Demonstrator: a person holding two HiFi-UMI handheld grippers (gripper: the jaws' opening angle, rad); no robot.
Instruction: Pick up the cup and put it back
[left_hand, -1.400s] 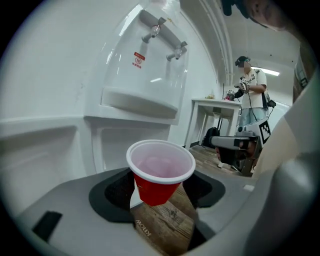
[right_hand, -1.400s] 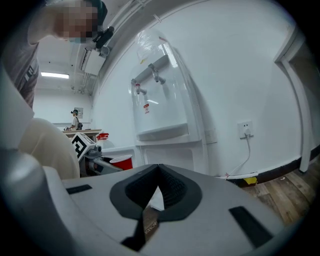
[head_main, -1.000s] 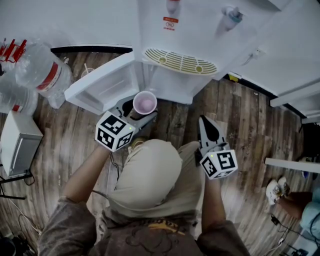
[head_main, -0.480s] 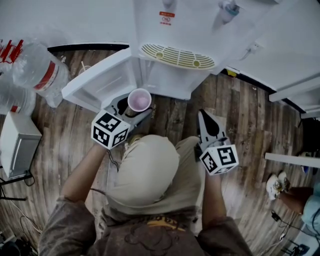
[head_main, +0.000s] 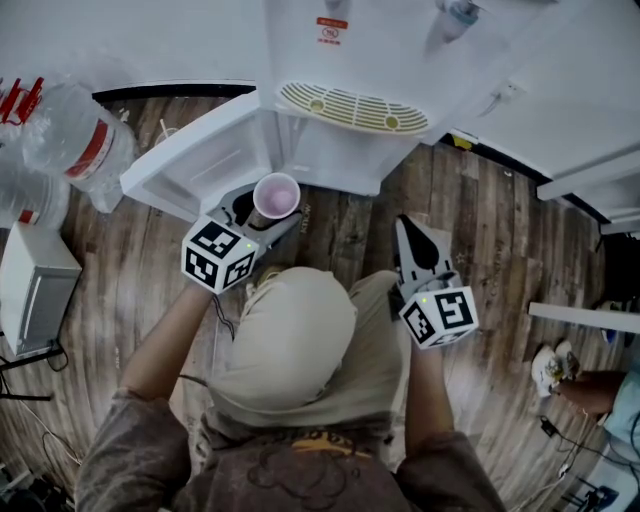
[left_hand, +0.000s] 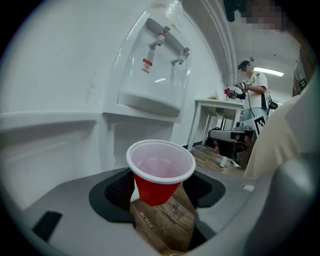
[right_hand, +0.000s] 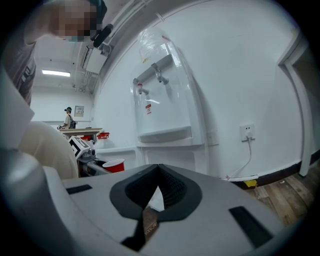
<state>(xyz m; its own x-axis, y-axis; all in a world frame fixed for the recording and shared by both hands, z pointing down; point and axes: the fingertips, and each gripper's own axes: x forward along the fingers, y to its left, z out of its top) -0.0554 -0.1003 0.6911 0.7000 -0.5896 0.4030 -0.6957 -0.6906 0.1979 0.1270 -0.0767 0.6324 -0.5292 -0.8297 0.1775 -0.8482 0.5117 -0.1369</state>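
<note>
One cup (left_hand: 160, 170) in play, and my left gripper (left_hand: 160, 191) had it. Its pads were clamped on the red wall from both sides, and the cup hung clear above the wood floor (head_main: 480, 260). From the head view, the cup (head_main: 277, 194) sat just in front of the white dispenser (head_main: 340, 90), below its drip tray (head_main: 355, 110) and right beside the open door (head_main: 195, 165).

Looking inside, I saw only the pale pinkish lining and no liquid that I could make out. The cup stood upright with its long axis vertical. The white rim and mouth faced up and the narrow base pointed down at the floor.

Off to the left lay big clear bottles (head_main: 75, 140) with red labels; what they held I couldn't tell.

My right gripper (right_hand: 159, 170) was pinched together at the tips with nothing between them, only a sliver of floor showing through. It was parked well apart from the cup, off on the other side of my knee (head_main: 290, 330).
</note>
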